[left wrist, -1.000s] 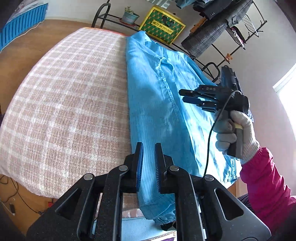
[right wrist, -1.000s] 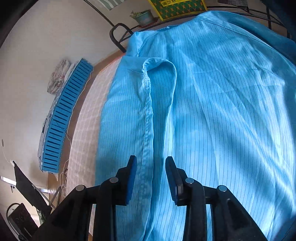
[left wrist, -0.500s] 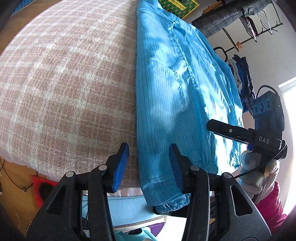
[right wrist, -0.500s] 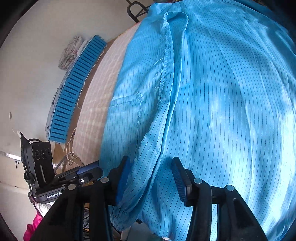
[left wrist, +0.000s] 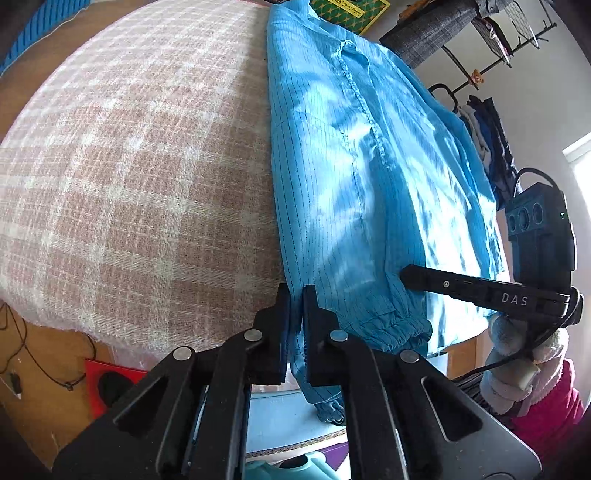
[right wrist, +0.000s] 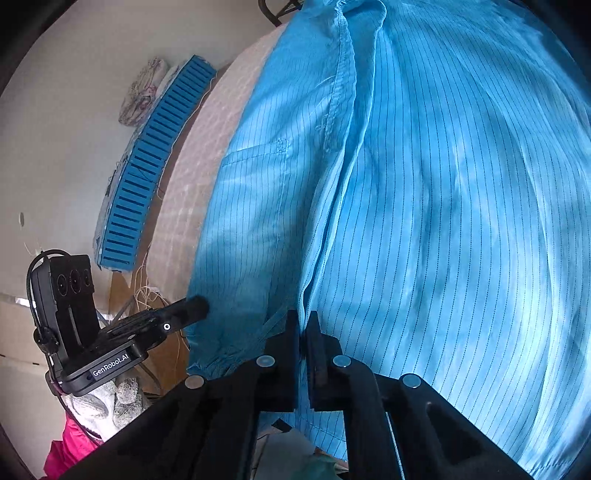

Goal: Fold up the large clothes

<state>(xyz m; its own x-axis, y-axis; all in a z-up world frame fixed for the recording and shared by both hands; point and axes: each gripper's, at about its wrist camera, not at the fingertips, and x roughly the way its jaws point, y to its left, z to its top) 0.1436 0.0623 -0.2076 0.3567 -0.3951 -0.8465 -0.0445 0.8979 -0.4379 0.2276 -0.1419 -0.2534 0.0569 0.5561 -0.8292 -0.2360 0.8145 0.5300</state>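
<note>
1. Since 1 second ago both my hand-held grippers have dropped to the near hem; jaws that stood apart then are now clamped.
2. Left hand-held gripper [left wrist: 294, 295]: closed on the left folded edge of the blue shirt [left wrist: 354, 177], fabric pinched between the pads right at the near edge of the surface.
3. Right hand-held gripper [right wrist: 304, 325]: closed on a fold of the same blue shirt near its hem, cloth caught between the pads.
4. Blue shirt lies lengthwise on the right half of the plaid cloth [left wrist: 140, 166] covering the surface, collar at the far end, hem and a gathered cuff hanging over the near edge.
5. Gloved hand [left wrist: 517, 354] with a pink sleeve [left wrist: 550, 417] holds the right tool.
6. Behind: clothes rack [left wrist: 480, 44], yellow-green box [left wrist: 351, 9].
</note>
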